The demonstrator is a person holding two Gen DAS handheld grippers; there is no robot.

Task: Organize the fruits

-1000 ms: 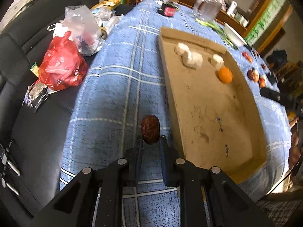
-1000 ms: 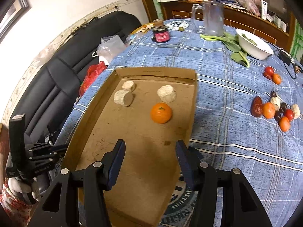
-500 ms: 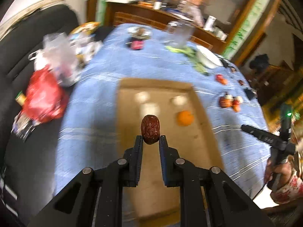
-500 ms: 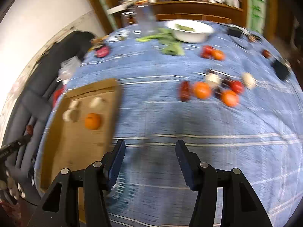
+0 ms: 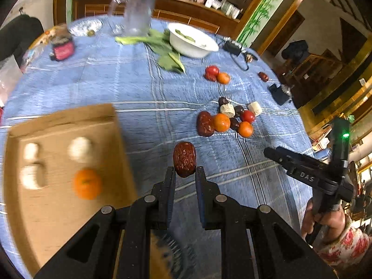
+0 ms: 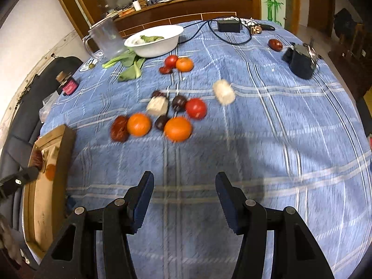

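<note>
Cardboard tray (image 5: 58, 121) with orange (image 5: 87, 183) on the blue-clothed desk (image 5: 144, 86), left hand-held gripper (image 5: 184, 174) pinching a red date (image 5: 184, 159) above the cloth, fruit cluster (image 6: 162, 116) beyond, right hand-held gripper (image 6: 183, 183) spread and empty

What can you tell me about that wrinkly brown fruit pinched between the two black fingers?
It is a dried red date, dark reddish-brown with a wrinkled, slightly glossy skin and an oblong shape. It stands roughly upright, its lower end clamped between the tips of the left gripper, whose jaws are shut on it; the upper part sticks out above them. It is held off the blue checked tablecloth, just right of the cardboard tray. Only the fingers touch it.
</note>
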